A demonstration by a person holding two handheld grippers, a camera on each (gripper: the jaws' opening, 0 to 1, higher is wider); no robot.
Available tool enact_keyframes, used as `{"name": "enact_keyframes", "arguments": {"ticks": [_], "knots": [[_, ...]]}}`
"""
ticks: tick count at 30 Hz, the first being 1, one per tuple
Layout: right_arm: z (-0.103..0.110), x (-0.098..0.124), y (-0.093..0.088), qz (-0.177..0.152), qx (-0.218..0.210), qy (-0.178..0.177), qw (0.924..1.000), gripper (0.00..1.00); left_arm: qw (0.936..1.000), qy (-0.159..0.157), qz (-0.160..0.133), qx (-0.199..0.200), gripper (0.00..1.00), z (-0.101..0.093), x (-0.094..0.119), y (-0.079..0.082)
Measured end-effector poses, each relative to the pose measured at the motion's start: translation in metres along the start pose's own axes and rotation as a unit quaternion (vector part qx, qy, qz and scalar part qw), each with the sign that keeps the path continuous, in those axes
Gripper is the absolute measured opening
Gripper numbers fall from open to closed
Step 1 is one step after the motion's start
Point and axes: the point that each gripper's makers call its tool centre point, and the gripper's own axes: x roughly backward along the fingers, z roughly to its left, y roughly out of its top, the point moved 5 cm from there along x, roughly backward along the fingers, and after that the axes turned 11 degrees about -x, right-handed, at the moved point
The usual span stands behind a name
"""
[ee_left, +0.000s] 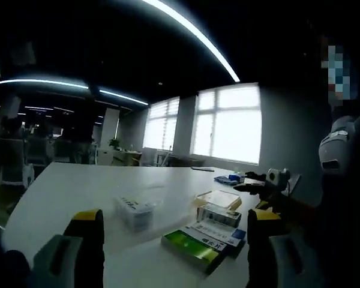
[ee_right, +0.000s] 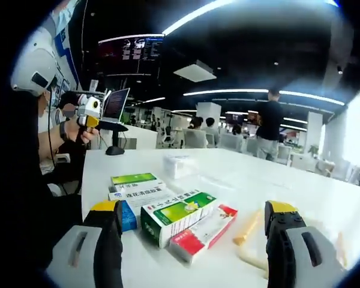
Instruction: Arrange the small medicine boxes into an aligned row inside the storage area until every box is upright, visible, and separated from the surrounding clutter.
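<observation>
Several small medicine boxes lie flat in a loose heap on the white table (ee_left: 78, 192). In the left gripper view I see a green box (ee_left: 192, 247), a white and blue box (ee_left: 217, 233) and another box (ee_left: 219, 214) stacked behind them. My left gripper (ee_left: 174, 237) is open, just short of the heap. In the right gripper view a green and white box (ee_right: 177, 217), a red and white box (ee_right: 207, 233), a green-topped box (ee_right: 134, 179) and a white printed box (ee_right: 141, 193) lie ahead of my open right gripper (ee_right: 198, 243). Nothing is held.
A clear plastic container (ee_left: 135, 210) (ee_right: 180, 165) stands past the boxes. A tan tray-like item (ee_left: 219, 198) (ee_right: 249, 228) lies beside the heap. The right gripper (ee_left: 267, 183) enters at the right; the left gripper (ee_right: 90, 114) is in a hand. A laptop (ee_right: 115, 103) and a standing person (ee_right: 270, 123) are beyond.
</observation>
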Motion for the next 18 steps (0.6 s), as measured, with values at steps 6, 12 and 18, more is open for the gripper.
{"name": "enact_keyframes", "arguments": {"ticks": [6, 12, 18], "knots": [[0.000, 0.005, 0.004, -0.023, 0.029, -0.006, 0.9993, 1.00, 1.0000, 0.001, 0.000, 0.000, 1.00, 0.000, 0.000, -0.002], [-0.004, 0.015, 0.015, -0.047, 0.018, -0.023, 0.9985, 1.00, 1.0000, 0.004, 0.005, -0.002, 1.00, -0.001, 0.001, -0.006], [-0.001, 0.019, 0.019, -0.067, -0.013, -0.006, 0.9977, 1.00, 1.0000, 0.006, 0.005, 0.003, 1.00, -0.001, 0.002, -0.009]]}}
